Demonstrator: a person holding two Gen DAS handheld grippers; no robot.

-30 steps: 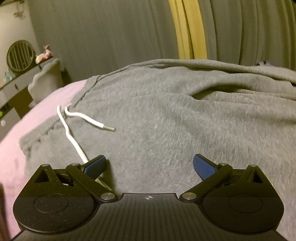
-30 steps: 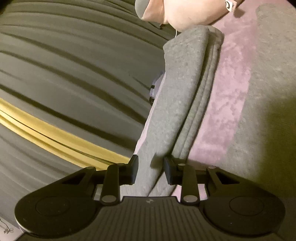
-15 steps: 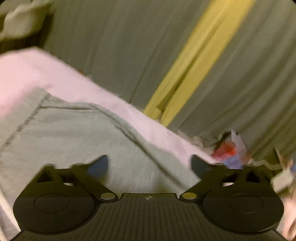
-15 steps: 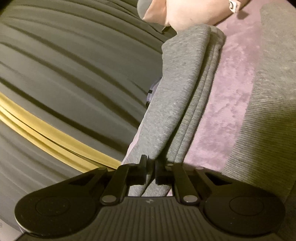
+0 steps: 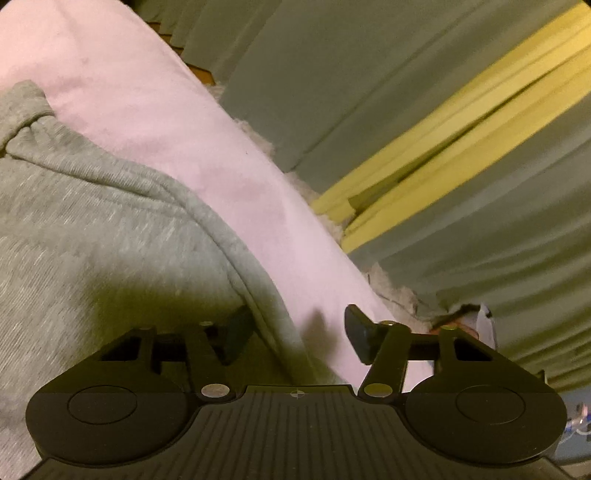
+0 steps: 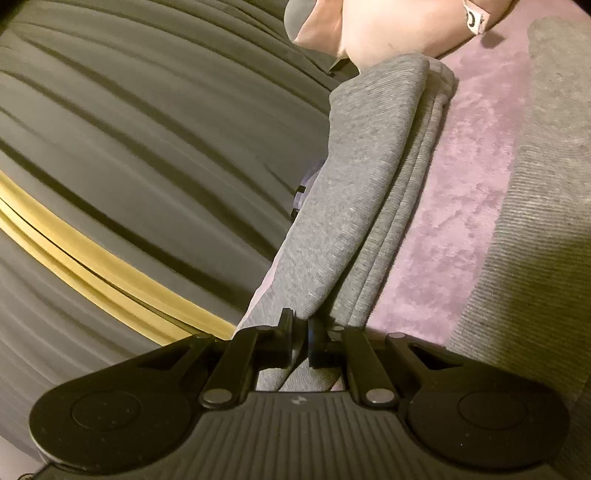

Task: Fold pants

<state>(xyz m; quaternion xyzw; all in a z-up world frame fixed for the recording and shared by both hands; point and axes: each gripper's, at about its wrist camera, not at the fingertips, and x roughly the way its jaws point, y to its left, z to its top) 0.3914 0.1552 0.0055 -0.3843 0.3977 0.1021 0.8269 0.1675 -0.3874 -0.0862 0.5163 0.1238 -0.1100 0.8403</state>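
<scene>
Grey sweatpants lie on a pink bed cover. My left gripper is open, its jaws astride the pants' far folded edge, one finger over the grey cloth, the other over the pink cover. In the right wrist view my right gripper is shut on the layered edge of a grey pant leg, which runs away from it toward the person's hand at the top. More grey cloth lies to the right.
Grey-green curtains with a yellow stripe hang just beyond the bed edge. Some small clutter shows past the bed by my left gripper's right finger. The pink cover shows between the pant leg and the other cloth.
My right gripper has closed from part-open onto the pant leg edge. My left gripper has swung from the waistband and drawstring over to the pants' far edge, staying open.
</scene>
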